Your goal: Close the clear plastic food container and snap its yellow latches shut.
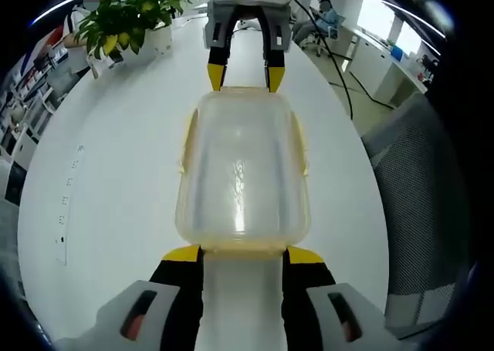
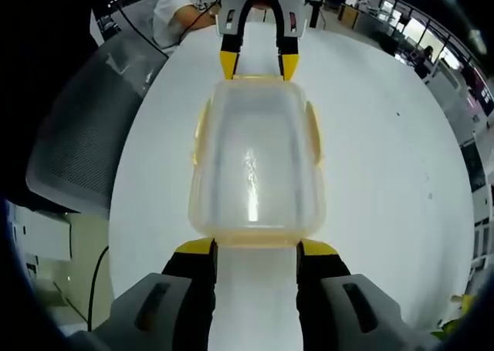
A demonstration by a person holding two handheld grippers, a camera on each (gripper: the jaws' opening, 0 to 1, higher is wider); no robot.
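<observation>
Container [image 1: 243, 173] between my grippers — lid on.
Left gripper [image 1: 241, 253] and right gripper [image 2: 255, 248]: fingers spread, touching opposite ends on the white tabletop [image 1: 116, 166].

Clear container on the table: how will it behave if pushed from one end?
The clear container looks empty and thin-walled, so probably light. On the smooth white table it would likely slide, not tip. Its glossy lid may be slippery.

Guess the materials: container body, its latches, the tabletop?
Container: clear, slightly cloudy plastic with a glossy finish; a light streak reflects off the lid and the table shows through. Latches: opaque pale yellow, probably plastic too. Table: smooth white top with a low sheen, likely laminate or painted board; can't tell which.
</observation>
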